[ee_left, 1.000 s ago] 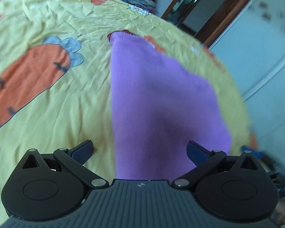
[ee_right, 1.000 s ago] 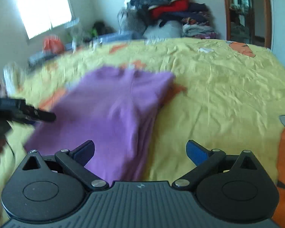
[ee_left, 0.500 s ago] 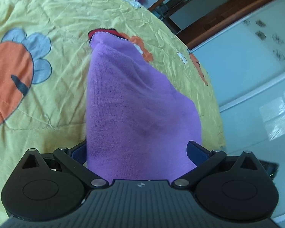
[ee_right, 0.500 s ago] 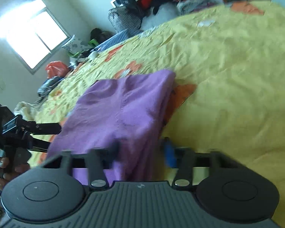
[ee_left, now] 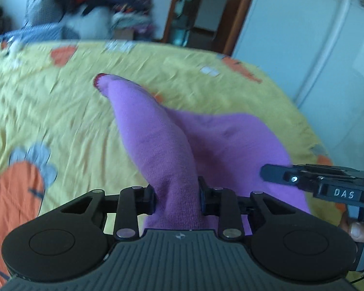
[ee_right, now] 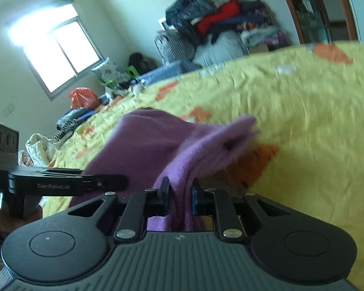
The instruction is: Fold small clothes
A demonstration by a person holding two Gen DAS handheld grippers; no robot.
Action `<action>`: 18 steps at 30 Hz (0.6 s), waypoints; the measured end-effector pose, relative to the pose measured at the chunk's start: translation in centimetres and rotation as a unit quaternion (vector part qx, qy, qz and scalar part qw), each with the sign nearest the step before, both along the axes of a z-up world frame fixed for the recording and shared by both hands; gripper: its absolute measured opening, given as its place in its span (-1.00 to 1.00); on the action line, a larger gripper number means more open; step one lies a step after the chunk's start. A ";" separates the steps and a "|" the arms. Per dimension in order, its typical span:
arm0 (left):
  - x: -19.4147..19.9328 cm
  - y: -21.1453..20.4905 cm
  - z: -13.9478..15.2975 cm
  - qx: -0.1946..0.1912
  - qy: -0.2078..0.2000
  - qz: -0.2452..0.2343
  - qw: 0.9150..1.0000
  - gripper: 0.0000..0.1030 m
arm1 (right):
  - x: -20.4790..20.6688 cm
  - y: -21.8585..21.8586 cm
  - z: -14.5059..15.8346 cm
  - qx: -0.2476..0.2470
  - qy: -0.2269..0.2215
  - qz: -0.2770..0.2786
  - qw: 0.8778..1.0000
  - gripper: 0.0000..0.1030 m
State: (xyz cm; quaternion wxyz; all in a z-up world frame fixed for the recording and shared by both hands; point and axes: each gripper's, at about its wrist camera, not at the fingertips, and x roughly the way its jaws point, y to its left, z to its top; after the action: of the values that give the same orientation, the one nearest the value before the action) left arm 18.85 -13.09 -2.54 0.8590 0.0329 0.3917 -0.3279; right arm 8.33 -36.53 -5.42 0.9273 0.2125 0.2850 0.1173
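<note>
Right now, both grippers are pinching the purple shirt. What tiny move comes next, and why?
Probably carry the pinched edge forward over the rest. The left gripper and right gripper are both shut on the purple shirt, whose near edge is raised off the yellow bedsheet while its far end lies there.

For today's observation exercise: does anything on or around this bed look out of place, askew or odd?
Nothing looks damaged or spilled. The purple garment is bunched and lifted off the yellow bedsheet, pinched by both the left hand-held gripper and the right hand-held gripper; that fits mid-fold.
</note>
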 end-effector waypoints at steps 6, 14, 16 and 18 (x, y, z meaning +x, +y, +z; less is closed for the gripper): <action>-0.5 -2.2 4.3 -0.032 -0.005 -0.032 0.999 -0.41 | -2.2 -2.3 5.3 -0.011 -0.036 -0.041 0.998 -0.69; 1.3 -2.7 0.9 0.007 0.046 -0.020 0.999 0.42 | -6.3 -7.1 1.0 -0.094 0.077 -0.175 0.977 1.00; 0.4 -0.6 -0.3 -0.012 0.072 -0.028 0.997 0.46 | -9.8 -7.8 -0.6 -0.064 0.054 -0.166 0.983 1.00; -1.4 1.3 -1.4 -0.034 0.097 -0.041 0.994 0.57 | -12.5 -7.6 -1.8 -0.056 0.046 -0.160 0.984 1.00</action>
State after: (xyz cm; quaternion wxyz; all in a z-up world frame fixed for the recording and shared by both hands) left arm 17.41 -11.75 -3.98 0.8037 -0.0127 0.4598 -0.3775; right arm -4.16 -44.16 -7.25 0.9303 0.2084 0.2962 -0.0587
